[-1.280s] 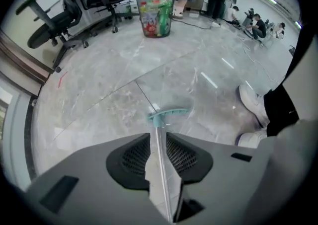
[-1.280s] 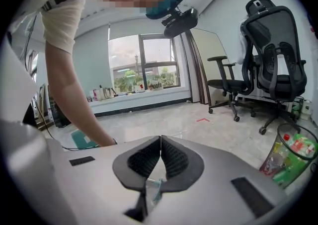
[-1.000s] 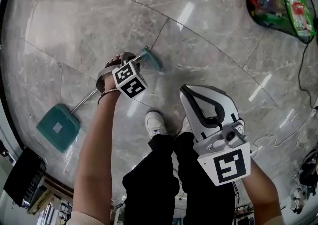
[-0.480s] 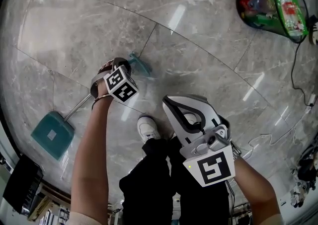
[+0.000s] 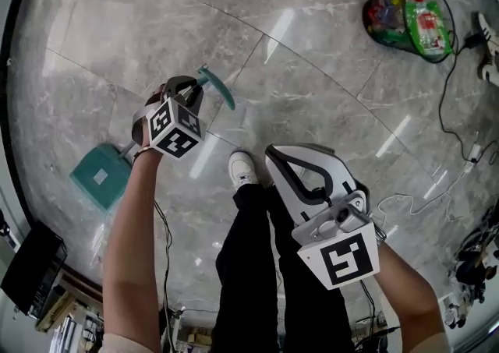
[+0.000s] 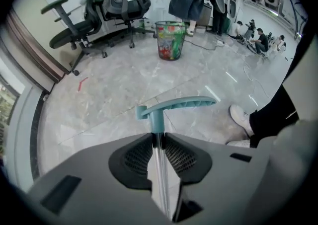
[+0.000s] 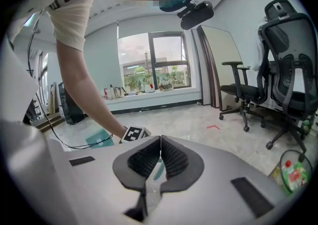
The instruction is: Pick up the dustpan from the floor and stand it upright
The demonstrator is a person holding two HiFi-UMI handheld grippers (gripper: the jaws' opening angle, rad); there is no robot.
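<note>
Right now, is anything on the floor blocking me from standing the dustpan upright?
Nothing visible does. The left hand-held gripper is shut on the dustpan shaft, and the floor around its pan is bare.

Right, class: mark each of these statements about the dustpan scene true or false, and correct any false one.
1. The left gripper is clamped on the metal shaft of the dustpan. True.
2. The right gripper holds the teal handle. False: its jaws are together on nothing; the handle sticks out beyond the left gripper.
3. The waste bin is empty. False: it is full of colourful rubbish.
4. In the head view, the teal pan shows to the left of the white shoe. True.
</note>
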